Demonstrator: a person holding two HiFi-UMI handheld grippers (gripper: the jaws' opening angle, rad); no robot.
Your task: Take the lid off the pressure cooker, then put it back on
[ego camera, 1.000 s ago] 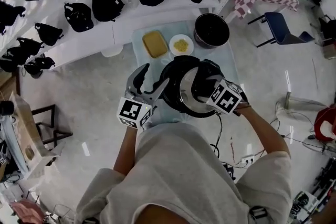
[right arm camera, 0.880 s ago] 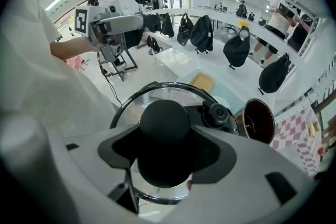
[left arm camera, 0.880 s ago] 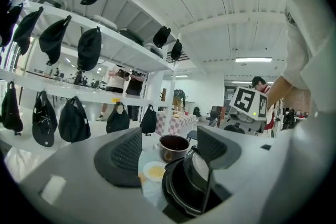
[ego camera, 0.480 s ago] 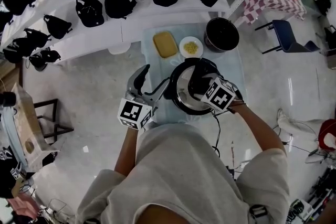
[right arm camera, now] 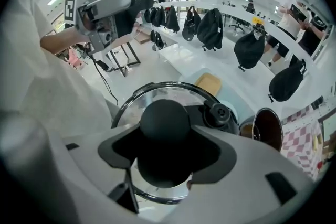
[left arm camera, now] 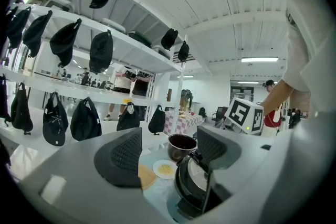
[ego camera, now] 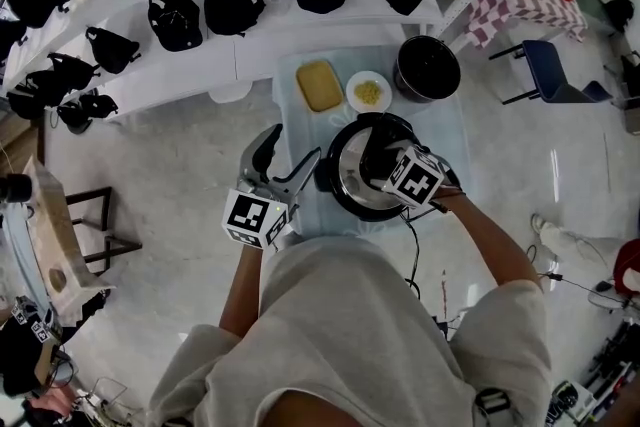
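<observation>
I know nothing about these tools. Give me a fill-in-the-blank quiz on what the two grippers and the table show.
The right gripper has the black round ____ of the glass pressure-cooker lid between its jaws. The left gripper's jaws stand ____, nothing between them. The small white plate of yellow food lies between the yellow rectangular block and the dark round ____.
Missing: knob, open, pot.

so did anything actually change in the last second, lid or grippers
Hardly anything. The right gripper seems to have edged slightly toward the middle of the pressure cooker, still closed on the lid knob; nothing was newly grasped or released. The left gripper stays open beside the cooker. The plate and black pot have not moved; only the head camera shifted.
</observation>
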